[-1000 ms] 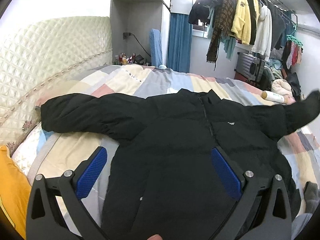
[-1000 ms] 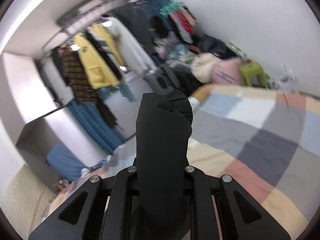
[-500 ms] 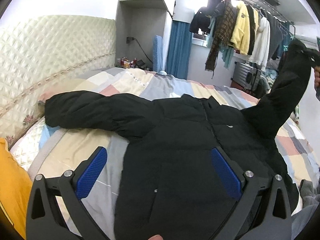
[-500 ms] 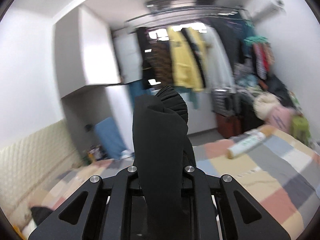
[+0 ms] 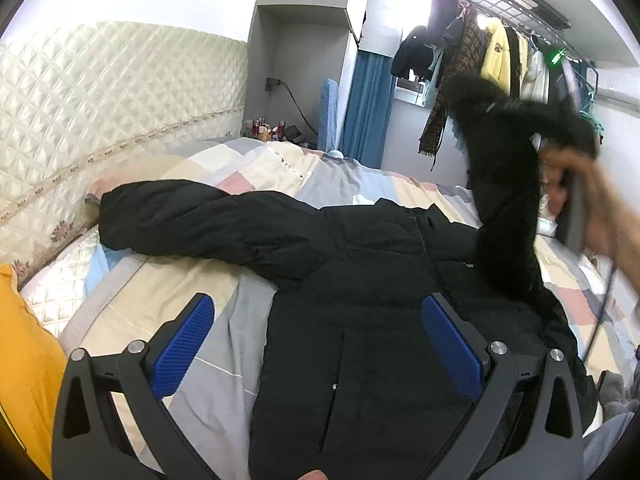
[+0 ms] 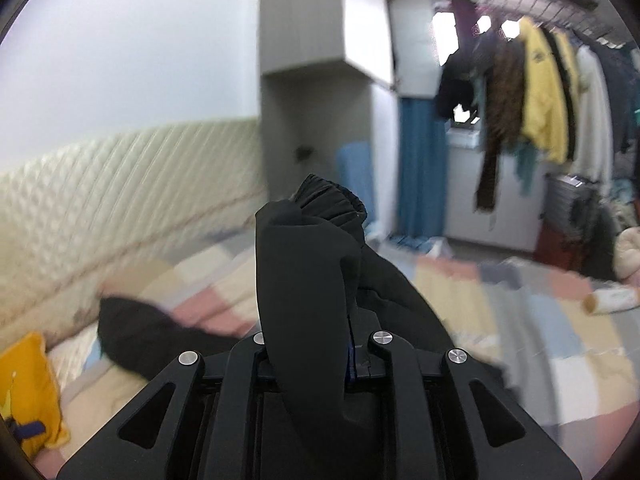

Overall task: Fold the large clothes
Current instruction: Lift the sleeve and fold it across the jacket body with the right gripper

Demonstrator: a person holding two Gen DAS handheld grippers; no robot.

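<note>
Item, far left of the left-wrist frame: yellow pillow (image 5: 24,368) at the lower left edge, quilted headboard (image 5: 100,92) above it. Neither concerns me.

Item, left of centre: the spread sleeve (image 5: 208,224) of the black jacket (image 5: 360,360), lying flat on the patchwork bedspread (image 5: 168,312), cuff toward the headboard. Not yet folded.

Item, lower centre: my left gripper (image 5: 318,344), blue pads wide apart, holding nothing, hovering over the jacket body near its front closure. I judge it is best used to pin the body so the garment does not drag.

Item, right of frame: the lifted sleeve (image 5: 508,208), raised off the bed and arching over the jacket's right shoulder, carried by my right hand (image 5: 580,196), which is blurred.

Item, right-wrist frame, centre: my right gripper (image 6: 316,344) nearly closed on that sleeve's cuff (image 6: 328,200); its jaws have just been easing apart a little, cloth between them.

Handling note: I want the cuff carried across the chest and laid flat before the grip loosens fully; letting go while it is aloft would drop the sleeve crumpled. The padded fabric looks bulky and springy.
</note>
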